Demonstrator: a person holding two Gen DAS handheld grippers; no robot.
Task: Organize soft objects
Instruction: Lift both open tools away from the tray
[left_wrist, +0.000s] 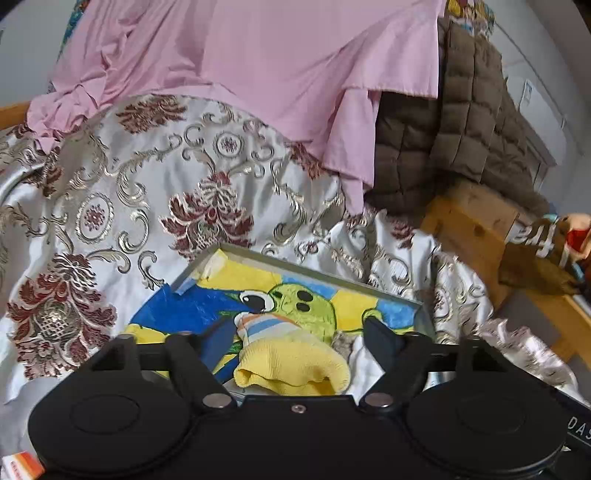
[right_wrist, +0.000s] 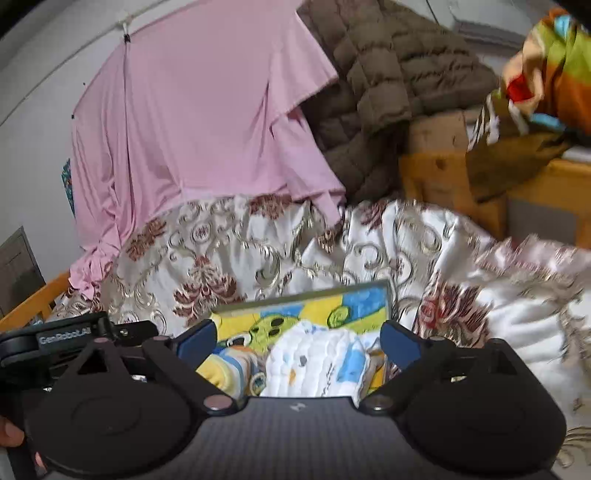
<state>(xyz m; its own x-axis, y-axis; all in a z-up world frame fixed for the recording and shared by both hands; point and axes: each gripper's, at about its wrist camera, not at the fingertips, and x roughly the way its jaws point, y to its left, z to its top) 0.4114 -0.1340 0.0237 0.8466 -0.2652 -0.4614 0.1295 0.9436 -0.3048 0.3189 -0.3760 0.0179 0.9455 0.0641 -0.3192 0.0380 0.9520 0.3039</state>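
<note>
yellow sock (left_wrist: 288, 363) lies between my left fingers (left_wrist: 299, 334), spread apart, on the painted tray (left_wrist: 369, 286) atop the bed. white patterned cloth (right_wrist: 317, 363) sits between my right fingers (right_wrist: 299, 338), also released. closing carelessly might snag the satin bedspread (left_wrist: 147, 206).

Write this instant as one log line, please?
left gripper: open over yellow sock | right gripper: open over white cloth | both in cartoon tray
</note>
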